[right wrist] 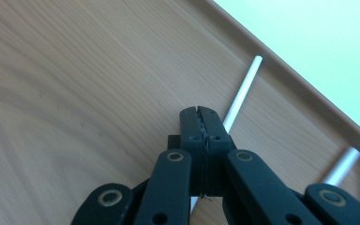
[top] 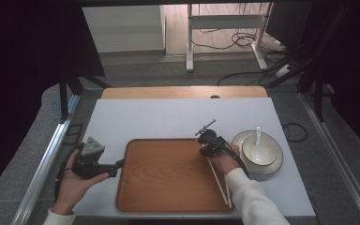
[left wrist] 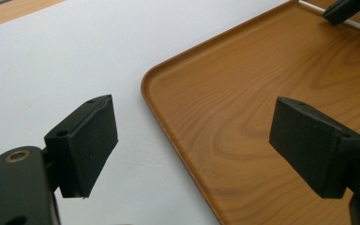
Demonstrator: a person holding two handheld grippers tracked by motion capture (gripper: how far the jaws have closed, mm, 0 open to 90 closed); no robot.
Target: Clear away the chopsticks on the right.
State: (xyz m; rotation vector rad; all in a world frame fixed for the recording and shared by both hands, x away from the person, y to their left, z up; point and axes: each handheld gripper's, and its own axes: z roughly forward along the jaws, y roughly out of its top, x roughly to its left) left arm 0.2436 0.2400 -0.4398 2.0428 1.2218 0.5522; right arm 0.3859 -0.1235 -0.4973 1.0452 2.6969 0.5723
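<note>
A white tabletop (top: 168, 119) is seen, with a strip of bare wood (top: 183, 92) exposed along its far edge. To the right, a grey-rimmed plate (top: 273, 165) is placed on the white surface. A white bowl (top: 262, 151) is seated on the plate, and a white spoon (top: 258, 140) is laid in the bowl with its handle pointing away. Beyond the tabletop, a white metal frame (top: 225, 21) is stood on the floor, and black cables (top: 236, 40) are spread beneath it.
</note>
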